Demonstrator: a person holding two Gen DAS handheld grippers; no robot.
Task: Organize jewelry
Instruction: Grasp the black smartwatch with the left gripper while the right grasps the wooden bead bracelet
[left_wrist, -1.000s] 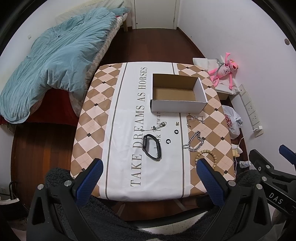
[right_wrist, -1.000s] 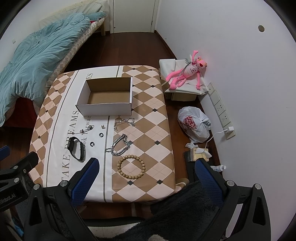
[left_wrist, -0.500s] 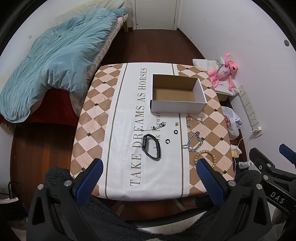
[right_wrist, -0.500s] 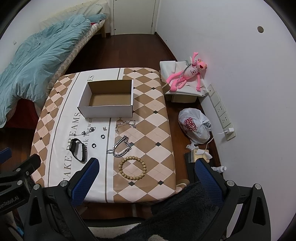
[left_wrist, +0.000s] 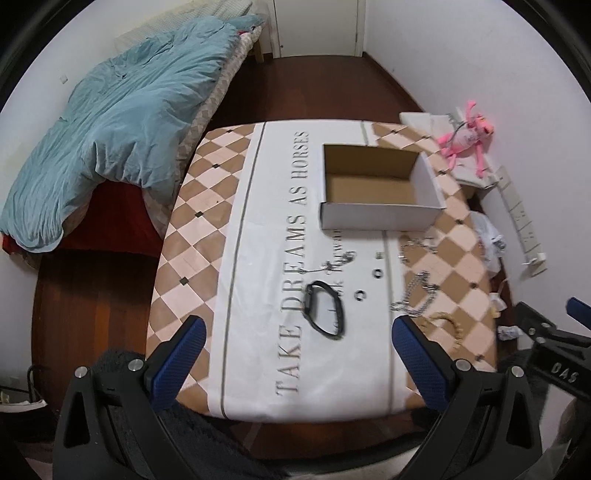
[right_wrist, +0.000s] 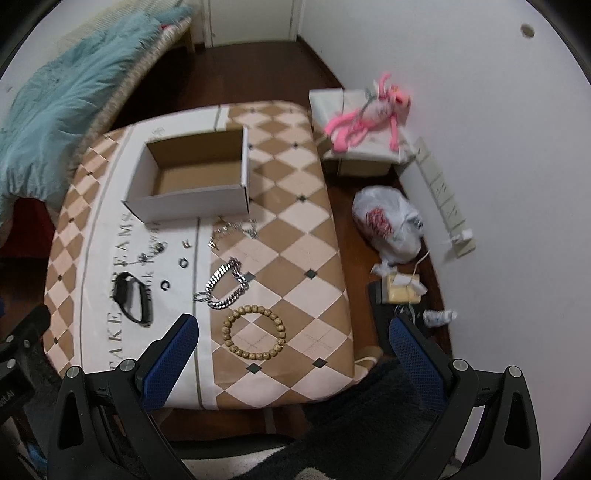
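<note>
Table: we see a brown-and-cream checked tablecloth (right_wrist: 295, 236).
Box: open white cardboard box (right_wrist: 192, 195), twelve o'clock of wooden bead bracelet (right_wrist: 254, 336).
Left gripper (left_wrist: 299, 354): wide, empty.
Right gripper (right_wrist: 291, 350): wide, empty.

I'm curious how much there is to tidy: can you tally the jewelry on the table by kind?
Bead bracelet: 1
Chunky silver chain: 1
Thin silver chains: 2
Black band: 1
Small rings: 2
Tiny clasp-like piece: 1
Total: 8, all outside the box.
</note>
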